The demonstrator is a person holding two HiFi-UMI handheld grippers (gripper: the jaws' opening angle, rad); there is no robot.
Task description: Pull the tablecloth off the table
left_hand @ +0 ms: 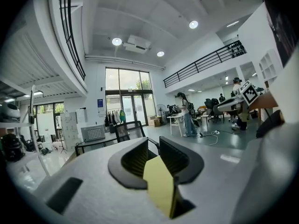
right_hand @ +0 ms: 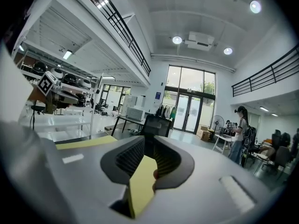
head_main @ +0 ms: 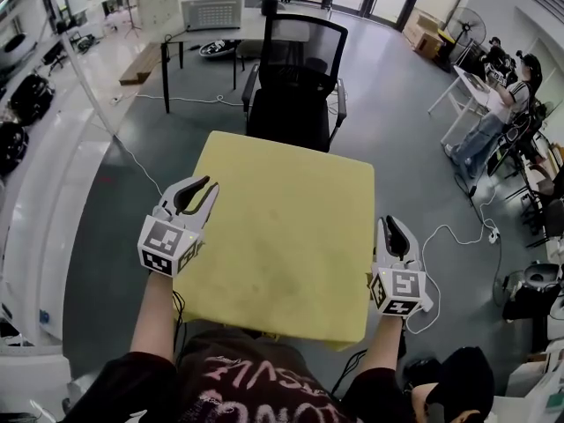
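Observation:
A yellow tablecloth (head_main: 282, 227) covers a small square table in the head view. My left gripper (head_main: 201, 193) is at the cloth's left edge with its jaws clearly apart. In the left gripper view a fold of the yellow cloth (left_hand: 161, 185) stands between the spread jaws of that gripper (left_hand: 153, 143), with a gap beside it. My right gripper (head_main: 394, 229) is at the cloth's right edge. In the right gripper view a strip of the cloth (right_hand: 140, 183) lies between this gripper's (right_hand: 148, 144) parted jaws, against one side only.
A black mesh office chair (head_main: 295, 77) stands right behind the table's far edge. Farther back is a white desk (head_main: 220, 33) with a box on it. A white cable (head_main: 449, 236) runs over the grey floor at the right. A person (head_main: 502, 104) stands at the far right.

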